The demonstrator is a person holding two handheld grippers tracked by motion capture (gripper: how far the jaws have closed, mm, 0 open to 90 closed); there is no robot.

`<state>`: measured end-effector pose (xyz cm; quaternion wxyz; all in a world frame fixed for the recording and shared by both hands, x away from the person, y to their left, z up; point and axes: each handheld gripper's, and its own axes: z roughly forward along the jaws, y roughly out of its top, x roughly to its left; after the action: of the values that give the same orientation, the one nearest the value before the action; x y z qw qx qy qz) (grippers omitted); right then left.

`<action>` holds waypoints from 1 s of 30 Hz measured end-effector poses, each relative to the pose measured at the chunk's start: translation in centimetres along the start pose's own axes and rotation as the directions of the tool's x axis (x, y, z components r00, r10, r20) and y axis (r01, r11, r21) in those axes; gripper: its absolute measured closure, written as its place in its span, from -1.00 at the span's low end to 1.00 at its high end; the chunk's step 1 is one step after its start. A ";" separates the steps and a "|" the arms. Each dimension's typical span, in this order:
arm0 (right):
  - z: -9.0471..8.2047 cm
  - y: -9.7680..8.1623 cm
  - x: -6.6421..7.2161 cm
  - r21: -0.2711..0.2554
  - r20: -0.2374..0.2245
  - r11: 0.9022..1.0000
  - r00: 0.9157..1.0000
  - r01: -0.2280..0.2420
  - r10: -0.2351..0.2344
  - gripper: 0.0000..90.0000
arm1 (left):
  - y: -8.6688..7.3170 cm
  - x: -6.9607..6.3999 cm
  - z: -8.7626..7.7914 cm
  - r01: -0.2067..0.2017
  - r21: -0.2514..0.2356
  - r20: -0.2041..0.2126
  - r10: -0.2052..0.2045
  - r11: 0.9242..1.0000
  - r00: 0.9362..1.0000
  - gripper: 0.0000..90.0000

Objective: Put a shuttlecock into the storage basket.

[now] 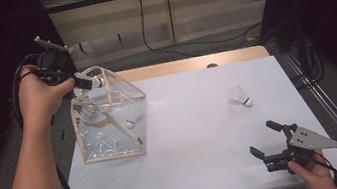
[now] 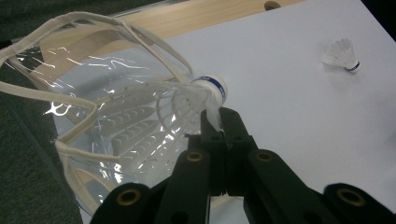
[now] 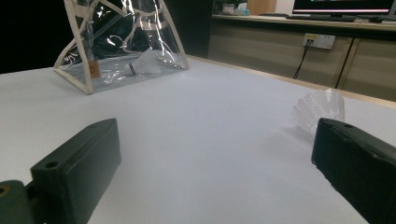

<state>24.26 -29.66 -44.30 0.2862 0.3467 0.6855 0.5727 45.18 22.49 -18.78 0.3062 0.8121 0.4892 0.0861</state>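
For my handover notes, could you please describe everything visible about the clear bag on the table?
The clear bag is see-through, glossy plastic edged with cream fabric trim and looped cream handles. It stands upright near the left edge of the white table, mouth open upward, its plastic creased and catching glare. One shuttlecock lies inside on its bottom. At its mouth the left gripper, shut, holds a second shuttlecock by the feathers.
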 end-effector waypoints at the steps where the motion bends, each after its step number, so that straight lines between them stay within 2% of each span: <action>1: 0.0 0.0 0.0 0.001 -0.001 1.000 1.000 0.000 0.000 -0.98 | 0.0 0.0 0.0 -0.002 0.000 -0.004 0.002 1.000 1.000 1.00; 15: 0.0 0.0 0.0 0.001 -0.001 1.000 1.000 -0.002 0.002 -0.98 | 0.0 0.3 -0.1 -0.003 0.014 -0.028 0.003 1.000 1.000 1.00; 30: 0.0 0.0 0.0 -0.002 -0.001 1.000 1.000 0.000 0.000 -0.98 | -0.3 1.0 0.7 0.012 0.027 -0.058 -0.011 1.000 0.998 1.00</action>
<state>24.25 -29.69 -44.30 0.2861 0.3462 0.6850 0.5737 45.72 23.13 -19.71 0.2813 0.8106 0.5037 0.1008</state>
